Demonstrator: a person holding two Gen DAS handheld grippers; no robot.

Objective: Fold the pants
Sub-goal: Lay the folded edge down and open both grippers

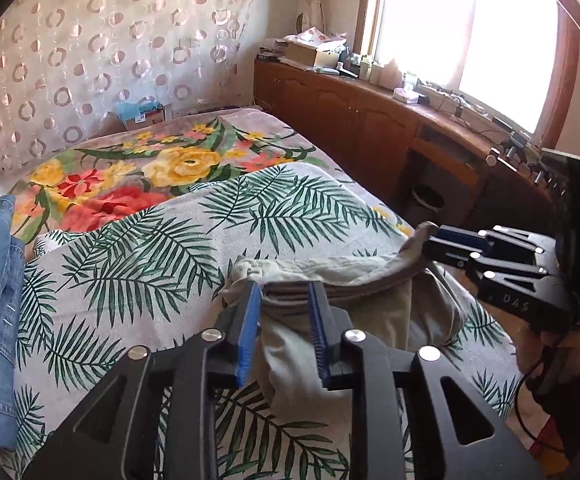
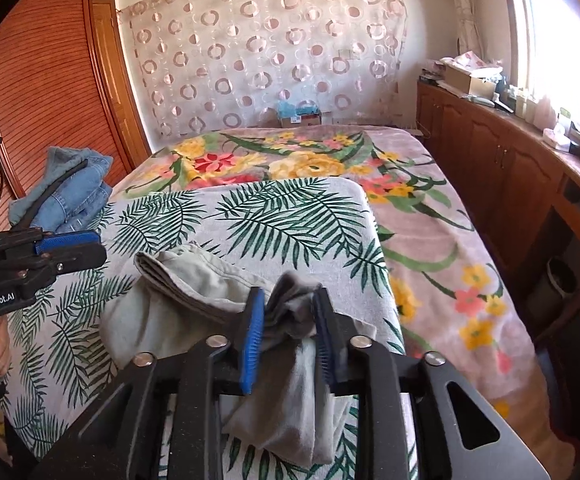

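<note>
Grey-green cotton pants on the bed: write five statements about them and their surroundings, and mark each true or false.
1. The grey-green cotton pants lie on a palm-leaf print sheet. True.
2. A pile of blue denim clothing sits on the wooden cabinet under the window. False: it sits at the bed's edge, beside the louvred wooden wardrobe.
3. Fabric lies between the blue pads of the left gripper. True.
4. The right gripper hangs over bare floor. False: bunched pants fabric lies between its fingers.
5. The pants are spread flat at full length. False: they are bunched and partly folded.
</note>
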